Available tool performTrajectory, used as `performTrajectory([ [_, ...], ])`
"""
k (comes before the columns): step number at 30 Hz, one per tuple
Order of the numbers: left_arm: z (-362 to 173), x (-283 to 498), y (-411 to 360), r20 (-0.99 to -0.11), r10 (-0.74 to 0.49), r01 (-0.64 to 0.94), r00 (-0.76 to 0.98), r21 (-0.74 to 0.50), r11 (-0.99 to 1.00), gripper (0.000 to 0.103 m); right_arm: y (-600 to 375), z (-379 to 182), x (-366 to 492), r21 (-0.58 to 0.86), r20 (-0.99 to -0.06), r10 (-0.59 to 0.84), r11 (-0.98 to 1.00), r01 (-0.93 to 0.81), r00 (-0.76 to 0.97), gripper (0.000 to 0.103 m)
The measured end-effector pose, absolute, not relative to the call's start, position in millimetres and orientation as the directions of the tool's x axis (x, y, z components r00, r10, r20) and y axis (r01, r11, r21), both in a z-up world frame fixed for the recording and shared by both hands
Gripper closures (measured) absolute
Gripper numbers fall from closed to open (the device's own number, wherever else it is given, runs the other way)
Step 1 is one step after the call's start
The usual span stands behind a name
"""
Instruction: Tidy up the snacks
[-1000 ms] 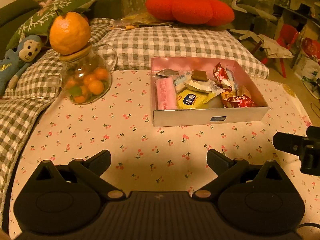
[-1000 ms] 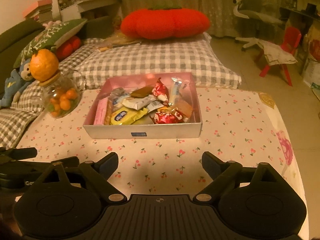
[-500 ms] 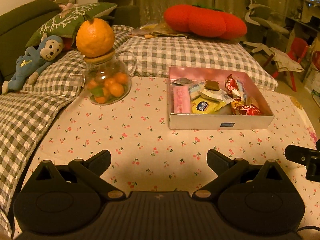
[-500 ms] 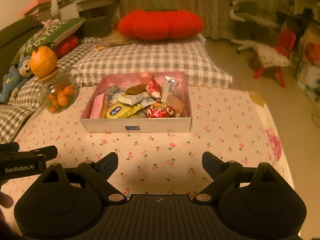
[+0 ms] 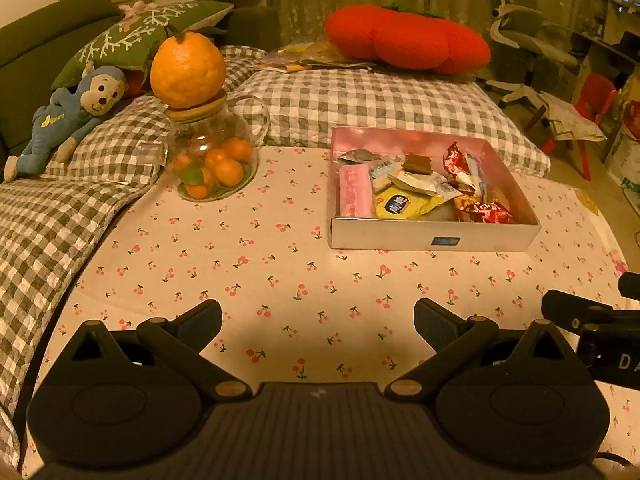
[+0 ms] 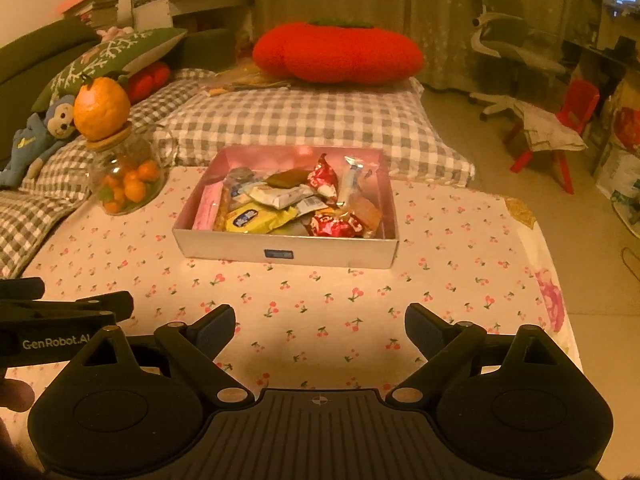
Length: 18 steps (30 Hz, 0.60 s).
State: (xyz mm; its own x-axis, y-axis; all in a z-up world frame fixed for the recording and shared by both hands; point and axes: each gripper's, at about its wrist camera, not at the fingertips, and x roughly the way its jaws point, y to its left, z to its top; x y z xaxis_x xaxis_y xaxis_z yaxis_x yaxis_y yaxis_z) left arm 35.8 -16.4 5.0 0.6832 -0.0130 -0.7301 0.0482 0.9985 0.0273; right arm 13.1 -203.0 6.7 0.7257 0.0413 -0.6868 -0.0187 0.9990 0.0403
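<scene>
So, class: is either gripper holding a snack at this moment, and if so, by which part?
Neither. The left gripper and right gripper are open and empty above the tablecloth; the snacks lie in the box.

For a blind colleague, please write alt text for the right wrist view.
An open pink box full of wrapped snacks sits on a cherry-print tablecloth, ahead of the open, empty right tool. To the box's left stands a glass jar of small oranges with a large orange on its lid; the left tool shows at the lower left edge.
</scene>
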Motion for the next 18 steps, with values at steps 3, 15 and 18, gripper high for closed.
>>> performTrajectory([
  [3, 5.3, 34.3, -17.0, -0.730, -0.019, 0.053, 0.683, 0.023, 0.998, 0.001, -201.4, 5.9, 13.3, 0.039, -0.689, 0.042, 0.999, -0.021, 0.723, 0.009],
  [15, 3.8, 32.3, -20.8, -0.736, -0.029, 0.070, 0.676, 0.024, 0.997, 0.001, -199.1, 7.6, 11.8, 0.042, -0.684, 0.044, 0.999, -0.022, 0.728, 0.009],
  [18, 3.7, 31.8, -21.5, -0.737, -0.029, 0.072, 0.676, 0.027, 0.997, 0.001, -199.2, 7.6, 11.9, 0.042, -0.684, 0.045, 0.999, -0.023, 0.728, 0.009],
])
